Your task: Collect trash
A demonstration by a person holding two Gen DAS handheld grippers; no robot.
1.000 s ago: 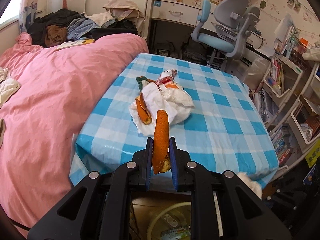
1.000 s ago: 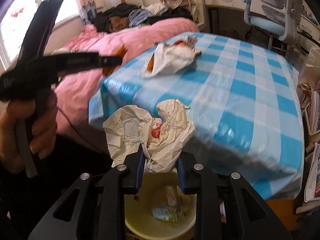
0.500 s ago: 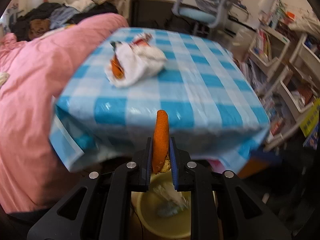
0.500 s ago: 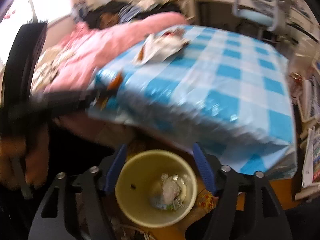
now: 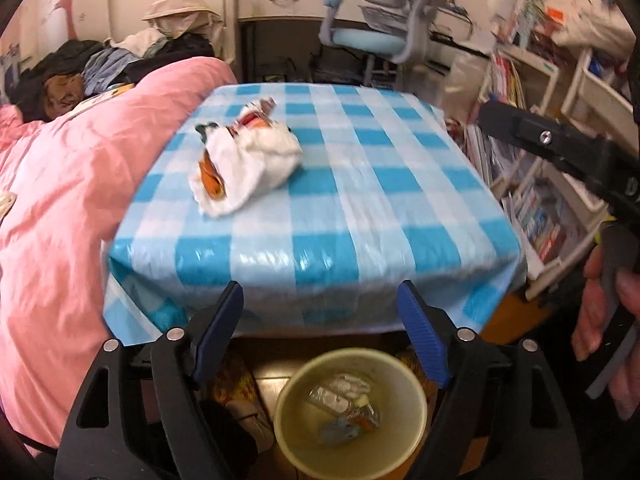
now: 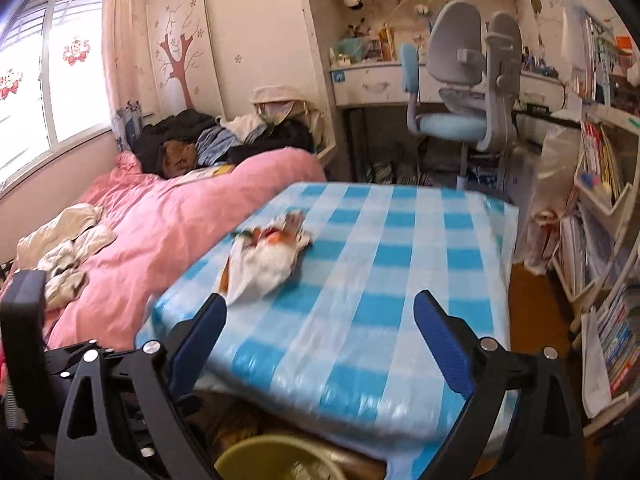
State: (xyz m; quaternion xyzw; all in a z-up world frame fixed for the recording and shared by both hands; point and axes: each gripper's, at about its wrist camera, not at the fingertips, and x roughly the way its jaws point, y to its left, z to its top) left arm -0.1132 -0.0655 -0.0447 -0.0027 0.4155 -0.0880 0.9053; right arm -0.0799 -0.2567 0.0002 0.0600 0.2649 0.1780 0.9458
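My left gripper hovers over the yellow bin, its jaws opening with nothing between them. Wrappers and scraps lie inside the bin. On the blue-checked table remains a pile of white tissue with orange peel and wrappers, towards its far left. My right gripper is higher and faces the table, jaws opening and empty. The same trash pile lies ahead and left of it. Only the bin's rim shows at the bottom of the right wrist view.
A pink-covered bed with clothes piled on it presses against the table's left side. A blue and grey desk chair and a desk stand behind. Book racks line the right. A person's hand holds the right gripper's handle.
The left gripper opened and the orange peel left its jaws. The right gripper let the crumpled paper fall into the bin, opened wide and rose to face the table.
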